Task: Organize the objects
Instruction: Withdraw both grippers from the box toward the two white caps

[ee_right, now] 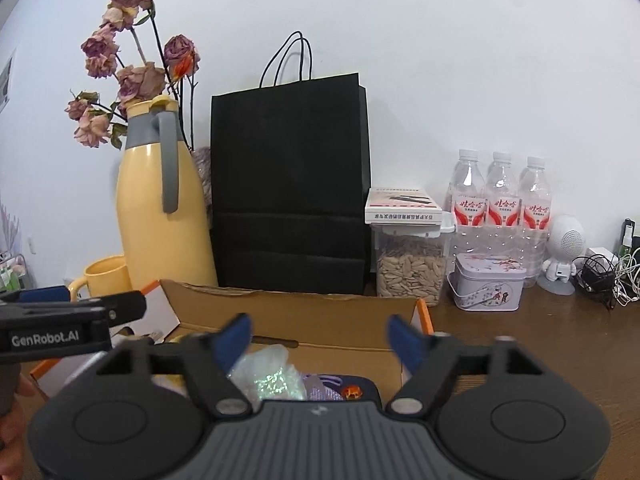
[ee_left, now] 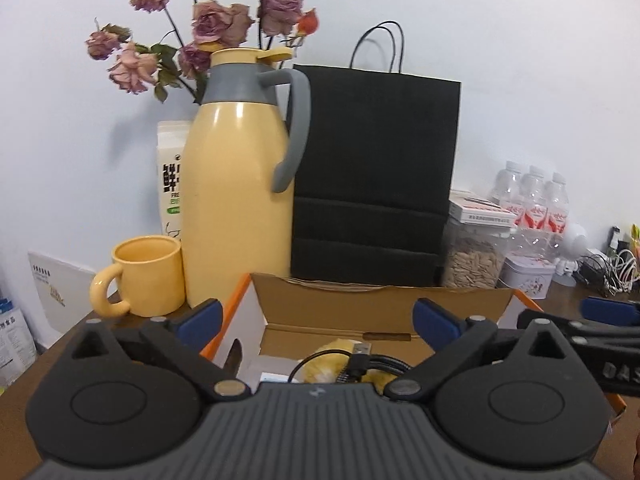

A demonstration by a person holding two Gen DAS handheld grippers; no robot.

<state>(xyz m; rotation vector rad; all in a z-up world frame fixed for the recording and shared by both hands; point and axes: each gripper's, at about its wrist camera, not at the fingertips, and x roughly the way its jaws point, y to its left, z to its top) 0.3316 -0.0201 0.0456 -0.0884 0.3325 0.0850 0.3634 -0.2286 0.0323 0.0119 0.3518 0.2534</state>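
With both tools over the open cardboard box point(ee_left: 384, 300) on the worktop, left tool point(ee_left: 318, 314) gapes wide, empty, above the USB cable point(ee_left: 362, 358); right tool point(ee_right: 320, 334) wide, empty, above a crinkled plastic bag point(ee_right: 268, 372). Probably pick next: take one item each, keep arms uncrossed.

"GenRobot.AI" — on the left hand-held gripper point(ee_right: 72, 304)

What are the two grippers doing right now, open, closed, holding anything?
Left gripper: open, holding nothing, over the box.
Right gripper: open, holding nothing.
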